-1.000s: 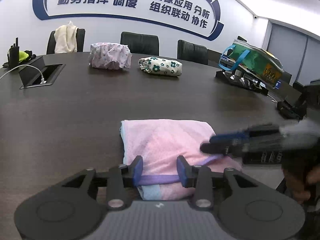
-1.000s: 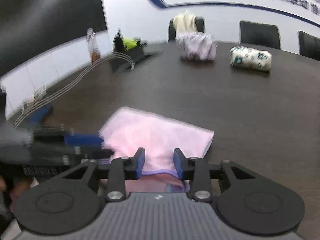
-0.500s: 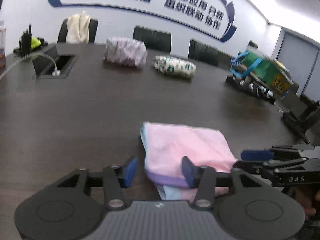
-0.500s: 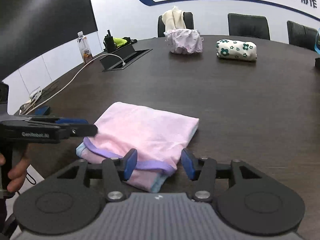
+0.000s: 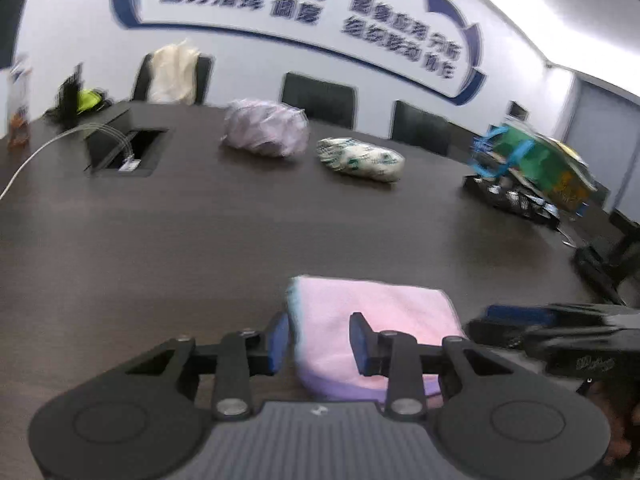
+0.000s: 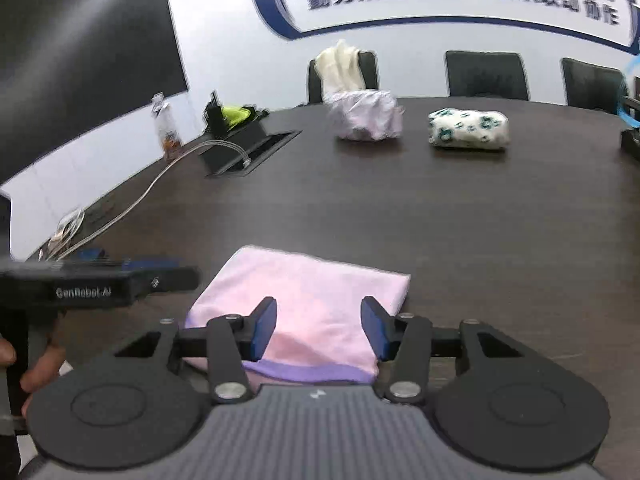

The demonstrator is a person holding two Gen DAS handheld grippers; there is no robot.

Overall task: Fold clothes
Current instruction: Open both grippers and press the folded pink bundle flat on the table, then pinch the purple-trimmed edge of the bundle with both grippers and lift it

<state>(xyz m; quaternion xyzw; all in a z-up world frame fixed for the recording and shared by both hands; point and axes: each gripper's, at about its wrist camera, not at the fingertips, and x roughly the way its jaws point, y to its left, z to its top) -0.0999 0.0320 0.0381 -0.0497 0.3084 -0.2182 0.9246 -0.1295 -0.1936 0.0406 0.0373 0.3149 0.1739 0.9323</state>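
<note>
Pink terry cloth, folded into a flat rectangle with a lilac band along its near edge (image 5: 372, 336), lies on the dark wood-grain surface (image 5: 200, 240) close to both cameras. Its near edge is hidden under each gripper's grey body, so how far it runs toward the person cannot be told.

The left hand-held gripper (image 5: 319, 344) has its blue pads apart and closing; the cloth's left edge shows between them, though the pads seem not to press it and the blur makes that hard to judge. The right hand-held gripper (image 6: 318, 330) also stands apart with its jaws closing, the pink cloth below and between the pads, no pinch visible.

The left wrist view is smeared: the wall lettering and the green and blue bag (image 5: 536, 164) at the right are soft. Only this view shows that bag.

The right wrist view is sharper. It alone shows the black wall screen (image 6: 80, 60), the bottle (image 6: 168, 128) and the white cable (image 6: 132, 200), plus fingers (image 6: 36, 368) around the left gripper's handle, cut off at the edge. Both views show the crumpled lilac bundle (image 6: 366, 116) and the white floral roll (image 6: 468, 128) far back.
</note>
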